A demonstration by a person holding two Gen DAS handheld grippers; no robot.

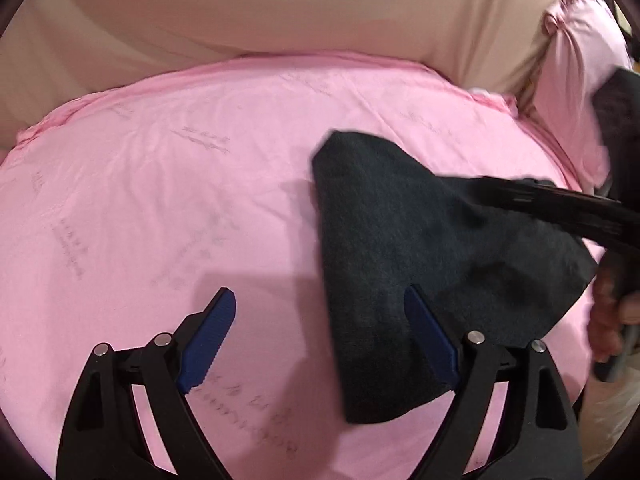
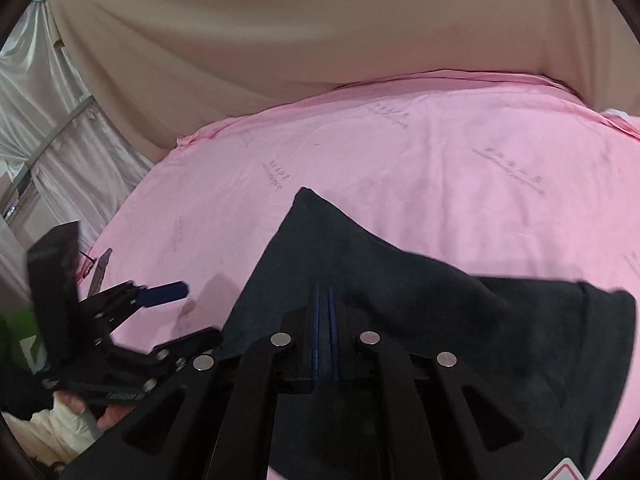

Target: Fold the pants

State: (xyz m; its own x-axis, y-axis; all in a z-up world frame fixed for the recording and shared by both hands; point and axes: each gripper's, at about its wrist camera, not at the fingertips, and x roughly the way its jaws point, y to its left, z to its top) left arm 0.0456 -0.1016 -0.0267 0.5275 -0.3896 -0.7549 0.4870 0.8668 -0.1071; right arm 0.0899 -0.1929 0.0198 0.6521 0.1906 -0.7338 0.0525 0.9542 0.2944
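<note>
Right wrist, closed right gripper (image 2: 325,300), perhaps pinching pants (image 2: 400,288)

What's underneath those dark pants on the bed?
The dark pants lie on a pink sheet, which shows all around them. Whatever is directly beneath the cloth, or folded inside it, is covered and cannot be seen.

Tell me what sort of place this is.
Probably a bedroom, or a set made up as one. Dark pants lie on a pink sheet printed with faint writing, spread like bedding. Beige cloth hangs behind it, and pale curtains hang at one side.
</note>
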